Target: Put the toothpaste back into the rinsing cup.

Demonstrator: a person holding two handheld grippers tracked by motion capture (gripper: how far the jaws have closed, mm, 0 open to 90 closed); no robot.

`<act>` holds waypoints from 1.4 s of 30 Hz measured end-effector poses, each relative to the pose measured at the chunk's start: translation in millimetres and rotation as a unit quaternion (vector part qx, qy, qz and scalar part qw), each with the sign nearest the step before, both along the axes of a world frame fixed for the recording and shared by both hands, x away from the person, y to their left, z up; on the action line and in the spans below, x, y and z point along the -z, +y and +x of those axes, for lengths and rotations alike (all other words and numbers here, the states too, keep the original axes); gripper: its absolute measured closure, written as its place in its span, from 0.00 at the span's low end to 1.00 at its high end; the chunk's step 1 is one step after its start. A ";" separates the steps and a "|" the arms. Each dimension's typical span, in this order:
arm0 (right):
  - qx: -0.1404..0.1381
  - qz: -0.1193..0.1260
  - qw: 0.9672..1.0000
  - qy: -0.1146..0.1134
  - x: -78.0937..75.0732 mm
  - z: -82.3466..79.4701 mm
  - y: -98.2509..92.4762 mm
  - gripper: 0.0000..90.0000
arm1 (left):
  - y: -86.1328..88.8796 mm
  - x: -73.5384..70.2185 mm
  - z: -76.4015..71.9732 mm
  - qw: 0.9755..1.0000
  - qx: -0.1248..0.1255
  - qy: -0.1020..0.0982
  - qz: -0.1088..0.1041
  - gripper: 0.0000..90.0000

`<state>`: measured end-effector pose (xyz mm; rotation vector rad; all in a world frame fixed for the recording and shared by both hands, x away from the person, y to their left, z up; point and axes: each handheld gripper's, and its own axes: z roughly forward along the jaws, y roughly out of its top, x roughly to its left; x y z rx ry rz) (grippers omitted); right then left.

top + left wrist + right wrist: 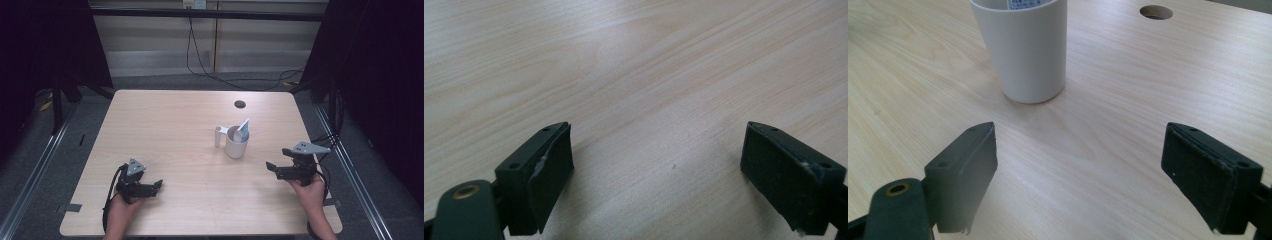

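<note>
I have both tools low over the near edge of the table (pixel 165 120), and I judge this to be the approach stage, with nothing picked up yet. My right gripper (pixel 274 168) stands released, its jaws spread wide with only bare wood between them, and it faces the white cup (pixel 236 143), which stands upright right of the table's middle, a short way ahead of that gripper and apart from it. In the right gripper view the cup (pixel 1023 47) sits ahead and a little left of the gap between the jaws. A pale packet (pixel 243 131) leans out of the cup, and a small white tube (pixel 218 136) stands upright just beside it on the far left side; I cannot tell whether they touch. My left gripper (pixel 156 186) is also released, jaws wide over empty wood, well apart from the cup. The next move, as I see it, calls for easing the right gripper forward and slightly left so the jaws straddle the cup's wall without knocking it. The surface is pale wood grain with a dark round hole (pixel 240 104) near the far edge. Beyond lie grey floor, black cables (pixel 200 65) and dark curtains.
</note>
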<state>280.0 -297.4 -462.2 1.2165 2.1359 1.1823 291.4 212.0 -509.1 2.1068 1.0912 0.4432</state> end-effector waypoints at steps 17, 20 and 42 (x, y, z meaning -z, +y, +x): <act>0.003 -0.026 0.999 0.018 22.1 -17.1 -14.4 0.16 | 0.0 0.0 0.0 1.000 0.000 0.000 0.000 0.15; 0.001 -0.031 0.999 0.022 25.3 -19.0 -15.7 0.16 | 0.0 0.0 0.0 1.000 0.000 0.000 0.000 0.15; 0.006 -0.052 0.998 0.039 44.1 -29.0 -24.0 0.16 | 0.0 -0.1 -0.1 1.000 0.000 0.000 0.000 0.15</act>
